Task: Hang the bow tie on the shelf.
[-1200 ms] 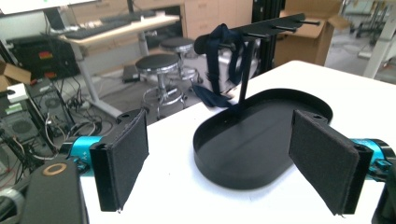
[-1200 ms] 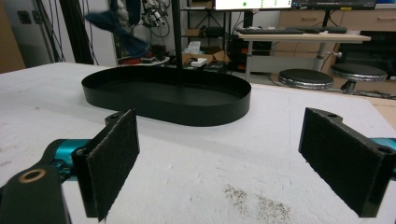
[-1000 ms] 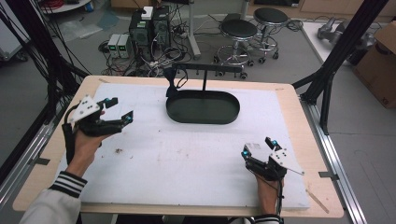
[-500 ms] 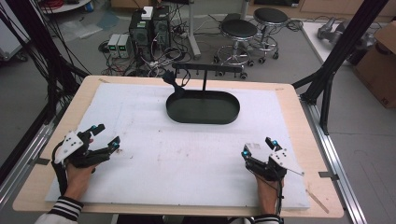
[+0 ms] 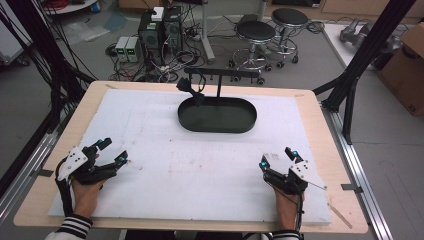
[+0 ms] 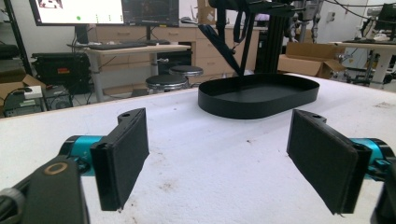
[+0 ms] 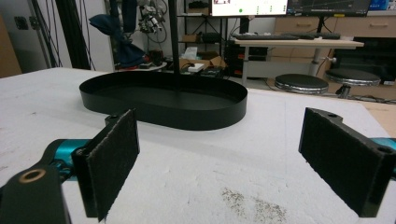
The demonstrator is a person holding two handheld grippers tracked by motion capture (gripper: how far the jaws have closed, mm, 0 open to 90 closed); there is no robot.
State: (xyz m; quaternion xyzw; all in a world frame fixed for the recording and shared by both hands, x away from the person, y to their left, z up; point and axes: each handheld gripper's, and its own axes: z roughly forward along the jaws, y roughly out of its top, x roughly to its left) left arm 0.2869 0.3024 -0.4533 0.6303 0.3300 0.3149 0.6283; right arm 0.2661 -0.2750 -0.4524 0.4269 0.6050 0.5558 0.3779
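Ahead of both grippers, at the far middle of the white mat [image 5: 210, 170], sits the black oval tray [image 5: 217, 115], long axis running left to right. My left gripper [image 5: 111, 154] and right gripper [image 5: 279, 159] rest near the front corners, jaws wide and empty. I judge the right slightly nearer.

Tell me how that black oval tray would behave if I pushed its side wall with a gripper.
The tray would probably slide rather than tip: it sits flat and low on the white mat. Its thin wall suggests it is light, so it may skid easily. The tall post with a crossbar rising from it might wobble.
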